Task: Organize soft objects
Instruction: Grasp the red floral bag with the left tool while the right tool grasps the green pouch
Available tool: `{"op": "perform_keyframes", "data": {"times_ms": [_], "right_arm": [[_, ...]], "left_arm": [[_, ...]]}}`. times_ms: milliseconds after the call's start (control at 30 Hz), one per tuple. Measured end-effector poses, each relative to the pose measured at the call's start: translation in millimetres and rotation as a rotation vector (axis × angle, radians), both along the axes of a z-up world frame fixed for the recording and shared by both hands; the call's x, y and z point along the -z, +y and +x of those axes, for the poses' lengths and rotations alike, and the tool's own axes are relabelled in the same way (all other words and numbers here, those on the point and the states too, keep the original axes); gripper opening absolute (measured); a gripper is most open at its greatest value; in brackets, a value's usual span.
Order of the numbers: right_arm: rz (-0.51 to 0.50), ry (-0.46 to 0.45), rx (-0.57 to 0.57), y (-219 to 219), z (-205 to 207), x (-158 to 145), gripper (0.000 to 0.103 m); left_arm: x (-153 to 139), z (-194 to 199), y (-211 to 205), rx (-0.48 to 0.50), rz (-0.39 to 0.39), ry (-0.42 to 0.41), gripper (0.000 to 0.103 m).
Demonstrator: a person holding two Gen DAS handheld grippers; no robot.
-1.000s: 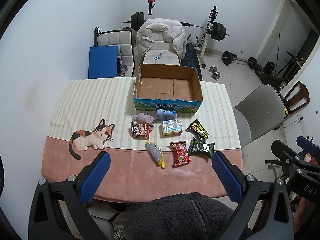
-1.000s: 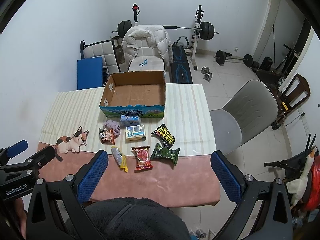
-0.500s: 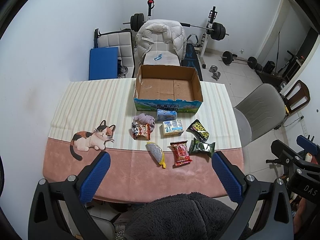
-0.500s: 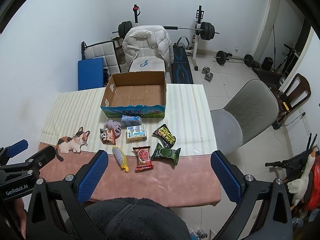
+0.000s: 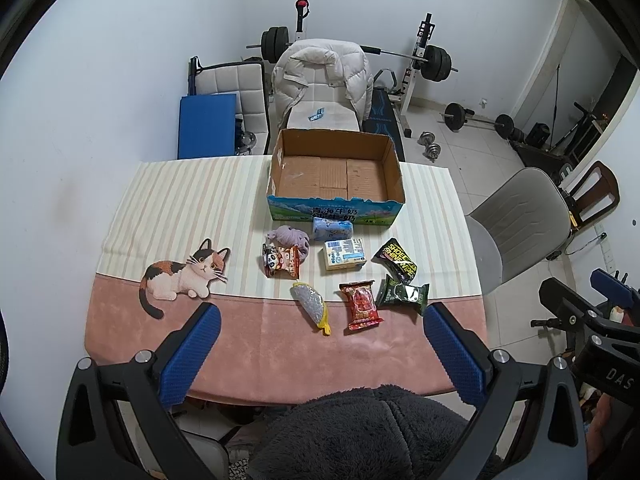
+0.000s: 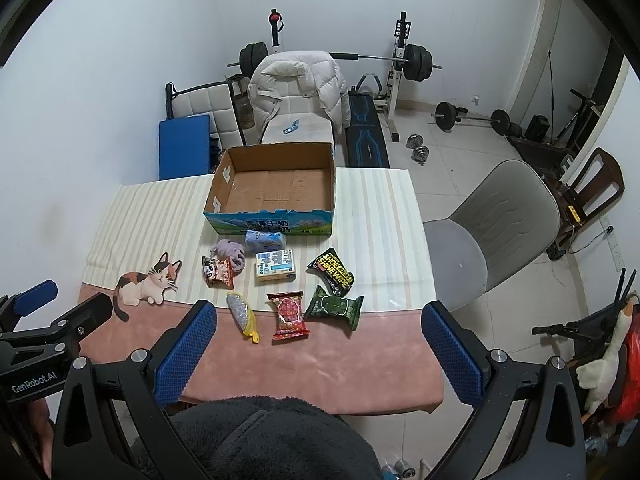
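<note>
An empty cardboard box (image 5: 335, 172) (image 6: 276, 184) stands at the table's far middle. In front of it lie several soft packs: a purple cloth (image 5: 289, 237), a blue pack (image 5: 333, 229), a panda snack (image 5: 281, 261), a white tissue pack (image 5: 344, 254), a black wipes pack (image 5: 396, 261), a green pack (image 5: 403, 294), a red snack (image 5: 361, 306) and a silver-yellow pouch (image 5: 313, 306). My left gripper (image 5: 320, 350) and right gripper (image 6: 318, 350) are both open and empty, held high above the table's near edge.
A cat-print cloth (image 5: 224, 208) covers the table. A grey chair (image 5: 524, 220) stands at the right. A chair with a white jacket (image 5: 320, 76), a blue mat (image 5: 206, 124) and barbell weights (image 5: 432, 64) stand behind the table.
Both grippers have drifted very slightly; the scene sits a little lower in view. Nothing on the table has moved.
</note>
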State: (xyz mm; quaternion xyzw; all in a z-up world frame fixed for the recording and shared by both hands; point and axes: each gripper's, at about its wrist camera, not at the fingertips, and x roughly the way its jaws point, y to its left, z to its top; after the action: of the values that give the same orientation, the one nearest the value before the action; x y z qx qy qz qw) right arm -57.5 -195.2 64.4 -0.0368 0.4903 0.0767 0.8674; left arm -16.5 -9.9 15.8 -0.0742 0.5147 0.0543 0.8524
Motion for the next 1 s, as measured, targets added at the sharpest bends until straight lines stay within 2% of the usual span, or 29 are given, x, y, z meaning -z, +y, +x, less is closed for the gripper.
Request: {"op": "perform_keyframes", "data": {"times_ms": [133, 167, 233, 267, 400, 433, 600, 633, 667, 700, 733, 833, 1000], "right_arm": [[0.001, -0.059, -0.014, 0.6, 6.1, 10.7, 0.103], [0.008, -0.094, -0.041, 1.1, 10.6, 17.6, 0.103], [-0.030, -0.092, -0.097, 6.8, 25.0, 42.2, 0.103], [-0.043, -0.070, -0.117, 8.8, 33.0, 54.9, 0.103], [0.013, 0.133, -0.211, 13.6, 76.2, 129.3, 0.103], [-0.002, 0.189, -0.253, 17.0, 88.5, 157.5, 0.103], [-0.245, 0.339, -0.436, 33.9, 129.6, 276.8, 0.103], [-0.274, 0.373, -0.459, 35.1, 136.1, 297.0, 0.103], [-0.295, 0.411, -0.485, 36.3, 142.8, 318.9, 0.100], [-0.311, 0.444, -0.510, 37.1, 148.6, 339.2, 0.093], [-0.326, 0.469, -0.535, 38.2, 153.3, 357.2, 0.090], [-0.371, 0.527, -0.621, 44.8, 163.4, 400.8, 0.089], [-0.427, 0.602, -0.722, 49.3, 171.8, 449.5, 0.089]], "left_arm": [[6.8, 10.9, 9.3, -0.019, 0.029, -0.009, 0.103], [15.0, 19.6, 15.3, -0.037, 0.039, 0.002, 0.103], [32.8, 28.7, 24.4, -0.057, 0.033, 0.026, 0.103], [46.5, 36.1, 30.2, -0.076, 0.026, 0.059, 0.103], [117.5, 64.5, 50.9, -0.123, -0.060, 0.199, 0.103], [137.9, 70.4, 54.6, -0.129, -0.078, 0.235, 0.103], [238.1, 90.4, 59.9, -0.152, -0.143, 0.422, 0.088], [258.3, 94.7, 59.9, -0.149, -0.183, 0.460, 0.085], [281.2, 99.4, 59.3, -0.153, -0.221, 0.511, 0.075], [295.6, 101.7, 56.8, -0.157, -0.249, 0.539, 0.072], [309.5, 104.6, 55.5, -0.157, -0.281, 0.561, 0.071], [349.9, 113.6, 50.6, -0.178, -0.314, 0.610, 0.071], [407.5, 127.3, 49.2, -0.228, -0.351, 0.696, 0.071]]}}
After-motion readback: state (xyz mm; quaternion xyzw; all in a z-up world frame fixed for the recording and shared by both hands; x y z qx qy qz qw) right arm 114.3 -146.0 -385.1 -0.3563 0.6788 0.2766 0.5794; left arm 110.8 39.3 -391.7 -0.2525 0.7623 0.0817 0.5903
